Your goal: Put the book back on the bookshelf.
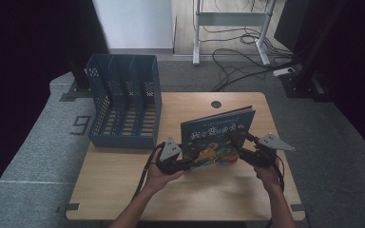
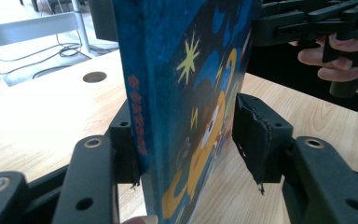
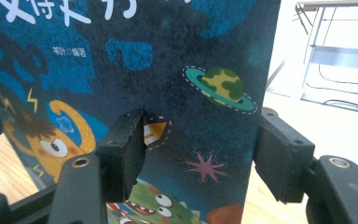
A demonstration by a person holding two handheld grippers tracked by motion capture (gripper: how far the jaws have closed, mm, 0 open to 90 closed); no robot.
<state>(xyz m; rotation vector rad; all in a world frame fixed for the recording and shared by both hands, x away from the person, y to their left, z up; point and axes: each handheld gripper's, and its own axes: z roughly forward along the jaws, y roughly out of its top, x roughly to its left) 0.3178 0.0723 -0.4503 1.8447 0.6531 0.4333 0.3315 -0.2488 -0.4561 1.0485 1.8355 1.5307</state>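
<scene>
A blue picture book (image 1: 217, 138) stands upright on its bottom edge on the wooden table (image 1: 123, 190), in the right half of the tabletop and towards the near side, its illustrated cover (white characters across the top, cartoon creatures below) facing the person.

The left gripper (image 1: 171, 159) is at the book's lower left corner. In the left gripper view the spine (image 2: 137, 112) lies against the inner face of one pad (image 2: 123, 149), while the other pad (image 2: 256, 137) stands clear of the cover with a gap between; so the jaws are about half open around the spine edge and not pressing it from both sides.

The right gripper (image 1: 247, 152) is at the book's right edge. In the right gripper view one pad (image 3: 123, 151) lies in front of the cover and the other (image 3: 282, 156) sits just past the free edge, behind it; the jaws stand fairly wide, straddling that edge. Whether the nearer pad touches the cover is hard to tell, but it looks like no grip.

Both hands come in from the near edge, the left hand (image 1: 159, 176) and the right hand (image 1: 268, 175) each behind its gripper.

To the far left of the book stands a blue slotted file rack (image 1: 123, 102), well apart from it. A round cable hole (image 1: 216, 104) sits in the tabletop at the far side. Beyond the table, cables (image 1: 237, 61) trail across the grey floor.
</scene>
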